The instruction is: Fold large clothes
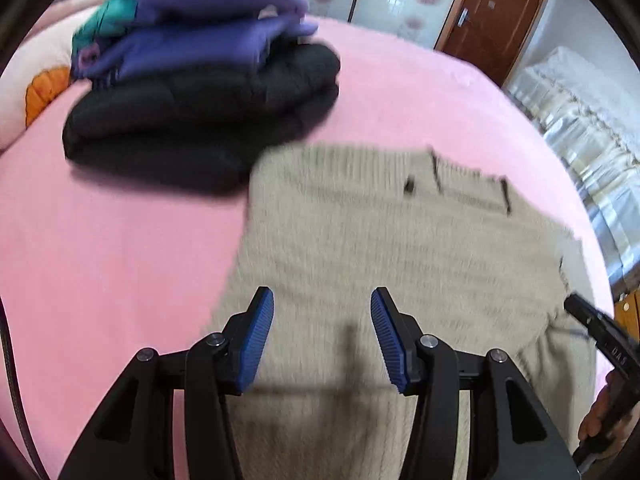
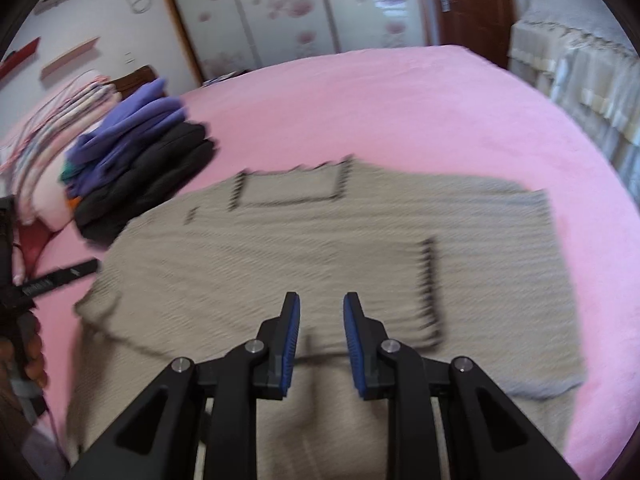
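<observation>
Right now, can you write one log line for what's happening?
left gripper: open, empty | right gripper: open, empty | beige sweater: flat on pink bed | folded pile: beside sweater

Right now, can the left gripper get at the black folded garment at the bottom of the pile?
Probably yes. The left gripper hangs open over the beige sweater, and the black folded garment lies ahead to its left on the pink bed, with nothing between them. The purple clothes rest on it.

A pink bed point(image 2: 400, 112) fills the room; behind it stand floral sliding doors point(image 2: 272, 8), a brown door point(image 2: 472, 0) and a lace-covered sofa point(image 2: 580, 80)
</observation>
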Motion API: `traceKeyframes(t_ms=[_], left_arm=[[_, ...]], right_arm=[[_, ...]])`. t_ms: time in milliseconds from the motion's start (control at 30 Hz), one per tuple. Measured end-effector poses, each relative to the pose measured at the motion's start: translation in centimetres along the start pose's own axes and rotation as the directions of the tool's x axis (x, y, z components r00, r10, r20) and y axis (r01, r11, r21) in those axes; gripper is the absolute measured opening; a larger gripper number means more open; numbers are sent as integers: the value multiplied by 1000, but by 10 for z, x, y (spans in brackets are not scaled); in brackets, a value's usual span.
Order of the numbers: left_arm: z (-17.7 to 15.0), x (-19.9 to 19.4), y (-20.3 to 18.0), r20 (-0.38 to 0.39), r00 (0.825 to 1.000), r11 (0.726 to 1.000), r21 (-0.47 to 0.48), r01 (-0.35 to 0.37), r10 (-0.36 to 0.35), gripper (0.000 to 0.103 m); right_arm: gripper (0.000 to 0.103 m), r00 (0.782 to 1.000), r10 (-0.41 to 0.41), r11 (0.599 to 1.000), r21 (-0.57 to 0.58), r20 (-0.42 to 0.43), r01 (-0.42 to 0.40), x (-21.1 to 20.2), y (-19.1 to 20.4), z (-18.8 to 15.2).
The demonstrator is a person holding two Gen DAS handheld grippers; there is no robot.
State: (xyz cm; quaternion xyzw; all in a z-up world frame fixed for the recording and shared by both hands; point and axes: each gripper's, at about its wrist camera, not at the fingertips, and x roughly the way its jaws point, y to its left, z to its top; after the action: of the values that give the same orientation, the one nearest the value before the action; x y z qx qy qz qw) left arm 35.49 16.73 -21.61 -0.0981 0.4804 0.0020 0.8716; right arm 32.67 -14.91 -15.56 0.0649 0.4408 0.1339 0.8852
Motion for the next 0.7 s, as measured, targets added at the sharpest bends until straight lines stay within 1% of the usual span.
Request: traceKeyframes(t_ms=[33,100,167,200,233,300,367,500,600,667,700], left_arm=[[-7,6,2,-12,1000,1000,-1,-22,22,49],[-15,12,7,-7,999,999,8,-50,50,42],[-18,17,7,-2,998,997,31,-64,65,41],[-18,20,10,-4,998,997,40,-65,66,41],[-17,23,11,-7,998,997,46,-68,69,41],[-14,28,10,-14,997,996,46,-71,71,41],[-12,31,9,-19,997,996,45,-76,77,41],[-10,23,8,-20,995,993,62,-96,97,41],[-9,12,-1,-22,995,993,67,-100,102,54],[-11,-5,-6,1,995,993,63,-98,98,71],[-12,-15,-7,17,995,993,65,-97,96,73]], right_arm=[[22,1000,-4,1000,-14,-7,4,3,5,-3],[20,999,-22,999,-35,-30,21,13,12,-7],[15,997,-57,998,-35,-52,55,21,8,-10],[8,994,-86,996,-29,-61,84,25,2,-12],[6,993,-104,994,-21,-64,103,26,-4,-12],[3,990,-127,992,17,-67,129,26,-20,-13],[1,990,-118,990,70,-74,123,22,-35,-14],[2,988,-139,986,82,-74,145,7,-41,-17],[2,990,-128,986,95,-57,133,-10,-41,-19],[2,993,-116,987,105,-36,120,-27,-38,-21],[2,993,-112,988,107,-26,115,-34,-36,-21]])
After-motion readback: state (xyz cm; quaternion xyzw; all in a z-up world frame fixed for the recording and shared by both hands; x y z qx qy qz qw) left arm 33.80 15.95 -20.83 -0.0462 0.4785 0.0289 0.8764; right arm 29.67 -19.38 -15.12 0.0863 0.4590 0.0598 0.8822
